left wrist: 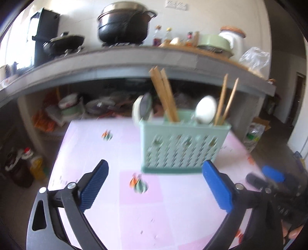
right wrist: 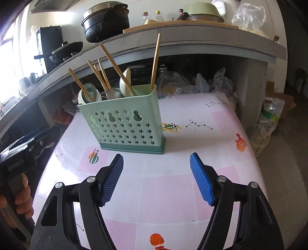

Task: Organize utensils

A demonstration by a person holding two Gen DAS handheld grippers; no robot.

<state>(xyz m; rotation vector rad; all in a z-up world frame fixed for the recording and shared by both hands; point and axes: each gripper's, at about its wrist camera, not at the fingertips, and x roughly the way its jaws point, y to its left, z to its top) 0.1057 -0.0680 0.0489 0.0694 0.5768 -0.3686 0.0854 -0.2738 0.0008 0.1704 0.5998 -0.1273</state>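
- No text is reading clearly: faint white lettering on the black handle (right wrist: 14, 165), lower left of the right wrist view, is staying illegible.

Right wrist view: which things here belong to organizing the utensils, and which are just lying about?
Part of the job:
- green utensil holder on the table
- wooden chopsticks standing in it
- spoons in it
- both hand-held grippers, right and left, open and empty

Just lying about:
- black pot on the counter
- wok
- bottles
- plastic bags
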